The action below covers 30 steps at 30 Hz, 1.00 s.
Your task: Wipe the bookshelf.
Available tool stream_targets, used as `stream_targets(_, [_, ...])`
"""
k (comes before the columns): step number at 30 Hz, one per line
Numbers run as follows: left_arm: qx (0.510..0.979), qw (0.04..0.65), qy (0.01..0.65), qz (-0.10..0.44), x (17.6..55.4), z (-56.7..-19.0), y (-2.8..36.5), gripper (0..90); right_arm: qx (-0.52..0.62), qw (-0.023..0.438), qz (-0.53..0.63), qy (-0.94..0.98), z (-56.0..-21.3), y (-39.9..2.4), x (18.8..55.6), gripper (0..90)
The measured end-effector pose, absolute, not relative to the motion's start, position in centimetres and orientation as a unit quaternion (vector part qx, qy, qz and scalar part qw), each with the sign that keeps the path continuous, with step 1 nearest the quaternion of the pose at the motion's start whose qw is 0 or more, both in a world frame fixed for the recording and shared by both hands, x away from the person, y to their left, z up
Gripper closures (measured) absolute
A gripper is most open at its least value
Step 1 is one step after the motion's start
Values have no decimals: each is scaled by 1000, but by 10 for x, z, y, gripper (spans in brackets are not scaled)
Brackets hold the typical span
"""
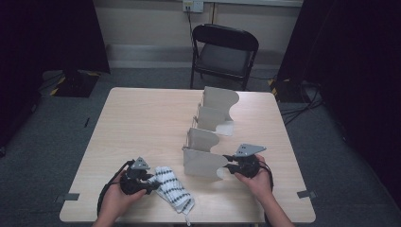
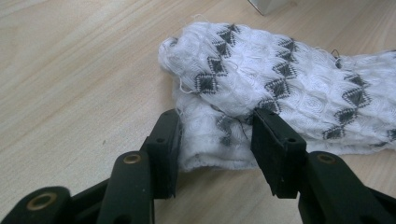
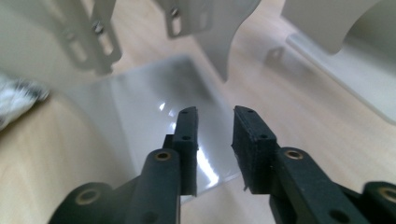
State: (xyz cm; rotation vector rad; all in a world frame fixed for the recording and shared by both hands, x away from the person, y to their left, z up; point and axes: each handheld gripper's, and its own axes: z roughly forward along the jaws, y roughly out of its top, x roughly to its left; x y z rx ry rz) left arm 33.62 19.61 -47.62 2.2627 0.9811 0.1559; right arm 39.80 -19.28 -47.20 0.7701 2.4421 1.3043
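The left gripper (image 2: 217, 135) pinches the folded sock (image 2: 280, 88) beside the divider rack (image 1: 208, 137); right gripper (image 3: 215, 135), spread and empty, sits at the rack's base. Sock not yet inside.

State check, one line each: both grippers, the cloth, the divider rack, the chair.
left gripper: jaws astride the cloth's folded end, pads at its sides
right gripper: open, nothing between the jaws, over the rack's clear base
patterned cloth: folded, flat on the table
divider rack: upright, slots empty
folding chair: unfolded, unoccupied
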Motion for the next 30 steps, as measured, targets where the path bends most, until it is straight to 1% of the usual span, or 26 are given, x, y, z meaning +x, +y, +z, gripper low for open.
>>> stream_targets(4, [863, 331, 376, 60, 336, -476, 195, 535, 265, 140, 448, 842, -464, -190, 406, 693])
stream_targets(8, [864, 330, 375, 59, 336, -476, 196, 535, 256, 144, 446, 845, -445, -184, 412, 683])
stream_targets(15, [864, 329, 376, 62, 334, -476, 196, 536, 258, 129, 441, 850, -431, -179, 420, 654])
stream_targets(18, [865, 329, 375, 61, 334, -476, 196, 536, 252, 128, 437, 854, -423, -175, 421, 630])
stream_targets(30, [864, 329, 376, 61, 334, -476, 197, 536, 247, 109, 427, 863, -402, -159, 432, 610])
